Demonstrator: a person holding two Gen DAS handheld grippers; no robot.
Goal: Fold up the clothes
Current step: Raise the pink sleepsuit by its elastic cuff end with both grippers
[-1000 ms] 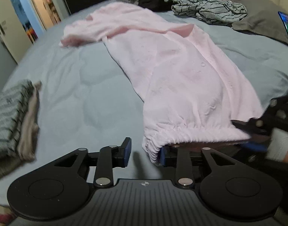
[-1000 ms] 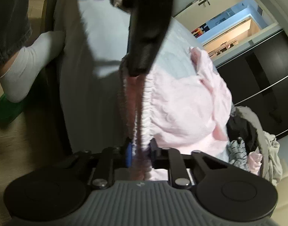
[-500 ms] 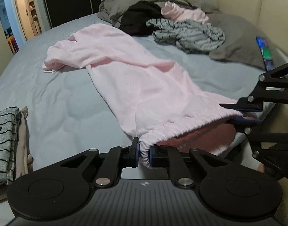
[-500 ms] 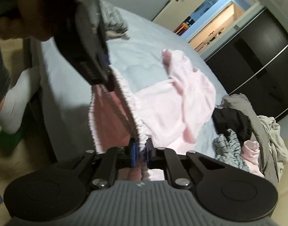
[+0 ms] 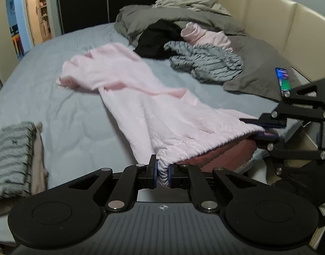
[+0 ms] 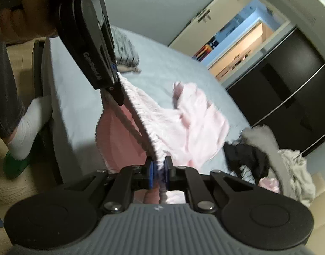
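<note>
A pale pink garment (image 5: 145, 106) with an elastic waistband lies lengthwise on the blue-grey bed (image 5: 66, 114), its far end bunched up. The waistband hangs stretched in the air between both grippers, above the bed's near edge. My left gripper (image 5: 162, 173) is shut on one gathered end of the band. The right gripper (image 5: 260, 130), at the right of this view, pinches the other end. In the right wrist view my right gripper (image 6: 159, 174) is shut on the waistband (image 6: 141, 114), which runs taut up to the left gripper (image 6: 117, 78). The garment's darker pink inside shows under the band.
Unfolded clothes are heaped near the headboard: a grey striped piece (image 5: 204, 63), a black one (image 5: 158, 38), a pink one (image 5: 204, 36). A folded stack (image 5: 11, 155) sits at the bed's left edge. A phone (image 5: 283, 80) lies at the right. A person's socked foot (image 6: 28, 131) stands beside the bed.
The left gripper has shut on the waistband's end. Both grippers have risen, lifting the waistband off the bed and pulling it taut, so the garment's near part now hangs clear.
</note>
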